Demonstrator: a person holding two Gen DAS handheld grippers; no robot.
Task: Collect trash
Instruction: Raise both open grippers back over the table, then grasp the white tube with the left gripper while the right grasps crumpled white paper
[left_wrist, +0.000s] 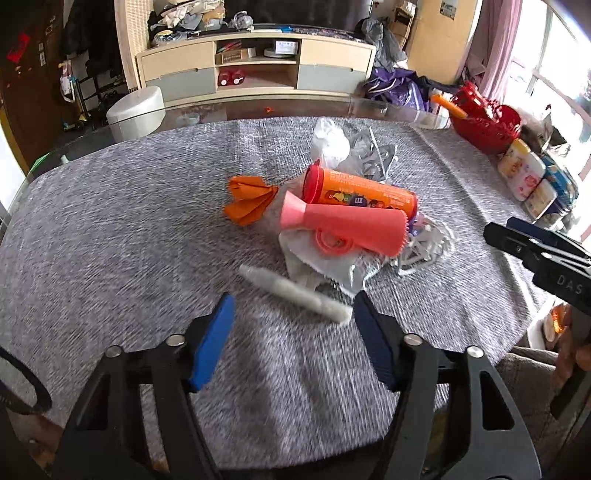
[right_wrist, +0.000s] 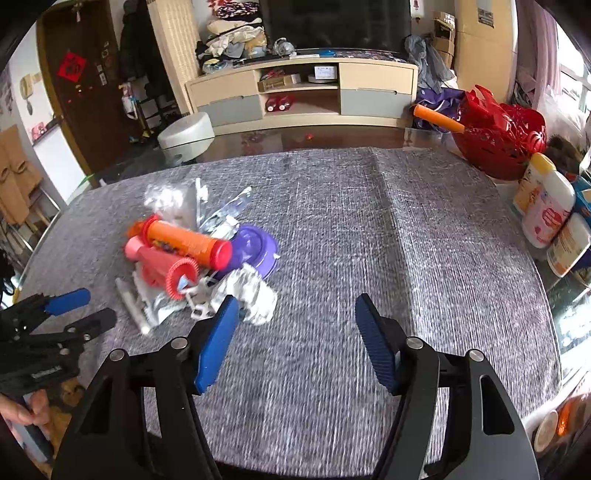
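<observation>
A heap of trash lies on the grey tablecloth (left_wrist: 110, 236): an orange tube with a red cap (left_wrist: 364, 192), a pink plastic horn (left_wrist: 343, 225), folded orange paper (left_wrist: 249, 201), a white paper stick (left_wrist: 291, 291), clear wrappers (left_wrist: 332, 142) and a purple lid (right_wrist: 255, 247). The tube (right_wrist: 184, 240), horn (right_wrist: 162, 269) and crumpled white paper (right_wrist: 255, 291) also show in the right wrist view. My left gripper (left_wrist: 293, 319) is open and empty, just before the stick. My right gripper (right_wrist: 295, 314) is open and empty, to the right of the heap.
A red basket (right_wrist: 498, 136) with an orange stick stands at the far right of the table. Several white bottles (right_wrist: 546, 210) line the right edge. A TV cabinet (left_wrist: 255, 70) and a white stool (left_wrist: 135, 110) stand beyond the table.
</observation>
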